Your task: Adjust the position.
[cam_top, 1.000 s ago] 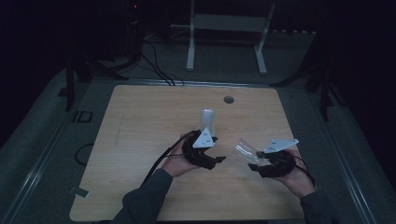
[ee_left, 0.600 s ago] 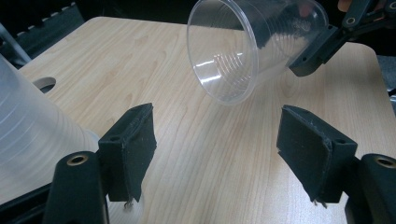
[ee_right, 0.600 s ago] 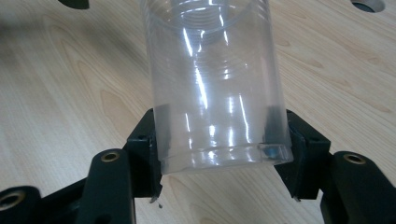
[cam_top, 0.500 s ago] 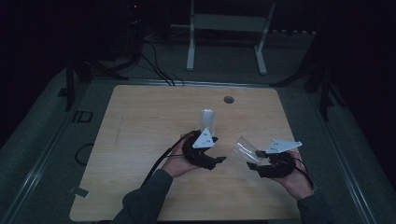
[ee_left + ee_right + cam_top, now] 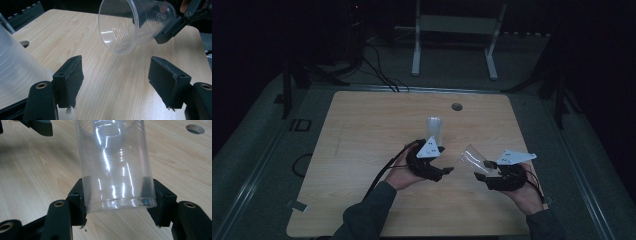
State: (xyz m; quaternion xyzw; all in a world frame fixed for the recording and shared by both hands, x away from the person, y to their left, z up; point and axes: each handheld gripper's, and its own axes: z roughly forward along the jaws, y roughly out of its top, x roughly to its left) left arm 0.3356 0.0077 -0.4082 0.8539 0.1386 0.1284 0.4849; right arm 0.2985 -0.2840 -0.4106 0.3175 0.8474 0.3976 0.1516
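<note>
My right gripper [image 5: 484, 171] has its fingers [image 5: 79, 202] clamped on the base of a clear plastic cup [image 5: 471, 159], one pad on each side, holding it tilted above the table [image 5: 362, 150] with the mouth pointing toward my left gripper [image 5: 446, 171]. My left fingers [image 5: 71, 77] stand apart with nothing between them. A second clear cup [image 5: 434, 129] stands upside down on the table just beside the left gripper.

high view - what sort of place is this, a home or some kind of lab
Most likely a dim lab or recording space, not a home. A bare wooden table with a cable hole stands on grey carpet; cables trail across the floor beside a white metal stand, and a person works with handheld grippers.
</note>
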